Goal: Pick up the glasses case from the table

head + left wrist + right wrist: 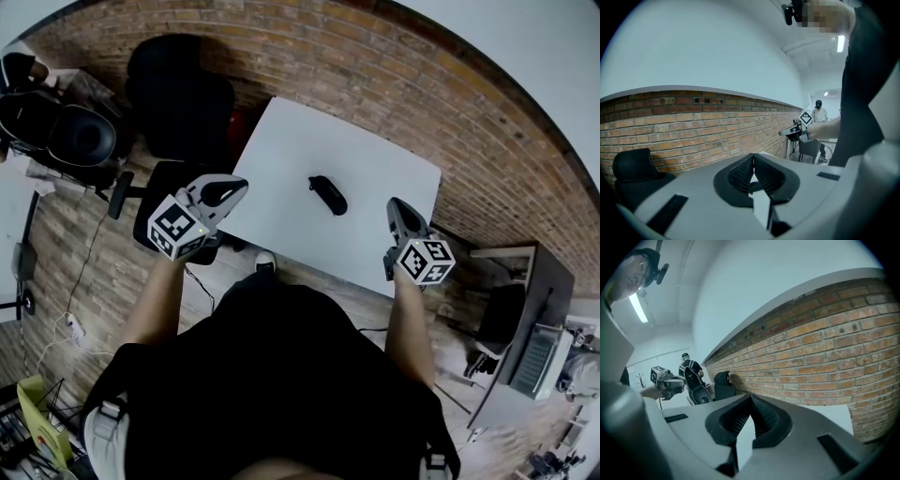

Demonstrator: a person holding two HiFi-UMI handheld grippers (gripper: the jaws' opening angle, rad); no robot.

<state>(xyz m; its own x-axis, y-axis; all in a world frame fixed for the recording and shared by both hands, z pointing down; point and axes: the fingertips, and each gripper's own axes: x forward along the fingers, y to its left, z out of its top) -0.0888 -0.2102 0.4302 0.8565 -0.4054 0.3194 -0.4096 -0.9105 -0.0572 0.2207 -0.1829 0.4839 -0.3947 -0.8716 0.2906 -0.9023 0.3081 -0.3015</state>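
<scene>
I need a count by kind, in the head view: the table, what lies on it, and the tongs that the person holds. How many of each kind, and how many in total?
White table: 1
Black glasses case: 1
Hand-held tongs: 2 (left tongs, right tongs)
Total: 4

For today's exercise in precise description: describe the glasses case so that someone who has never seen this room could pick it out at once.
Find the white table against the brick wall. Near the middle of its top lies the glasses case, small, dark and oblong. It is the only thing on that white surface, far smaller than the black chair beside the table.
</scene>
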